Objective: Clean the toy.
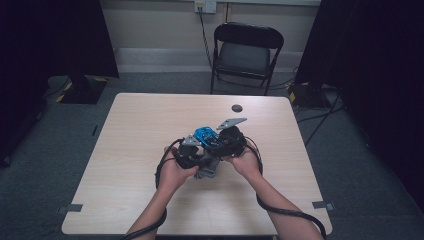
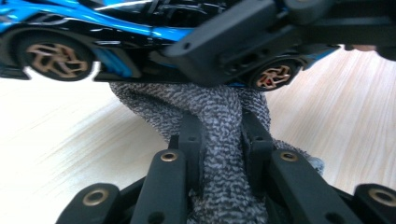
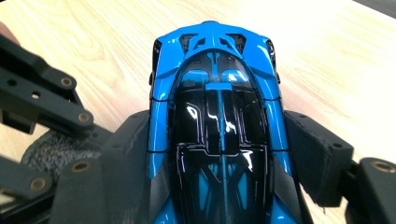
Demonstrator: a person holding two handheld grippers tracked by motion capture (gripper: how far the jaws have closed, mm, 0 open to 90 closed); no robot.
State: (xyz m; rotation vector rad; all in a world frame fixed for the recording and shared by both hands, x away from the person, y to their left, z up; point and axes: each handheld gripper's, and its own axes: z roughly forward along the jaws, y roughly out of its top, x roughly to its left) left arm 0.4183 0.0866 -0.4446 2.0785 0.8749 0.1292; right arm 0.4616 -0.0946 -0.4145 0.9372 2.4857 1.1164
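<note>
Item one, left of centre in the high view: my left gripper (image 1: 192, 155), held low over the light wood table (image 1: 135, 150). In the left gripper view its two black jaws stand nearly closed, pinching a fold of grey speckled cloth (image 2: 219, 140) that rises between them through the middle of the frame. Item two, across the top of that same view: the blue and black toy car (image 2: 107, 32), seen from its side with bronze-coloured wheels at upper left and upper right of centre, sitting just above the cloth and seemingly touching it. Item three, centre of the high view: the same car (image 1: 205, 134), a small blue patch between my two tools, with the cloth (image 1: 206, 171) hanging just below them. Item four, right of centre: my right gripper (image 1: 227, 140). In the right gripper view its jaws press against both flanks of the car (image 3: 219, 130), roof facing the camera, clamped firmly at mid-frame above the table (image 3: 336, 60); the cloth (image 3: 51, 149) shows at lower left.
</note>
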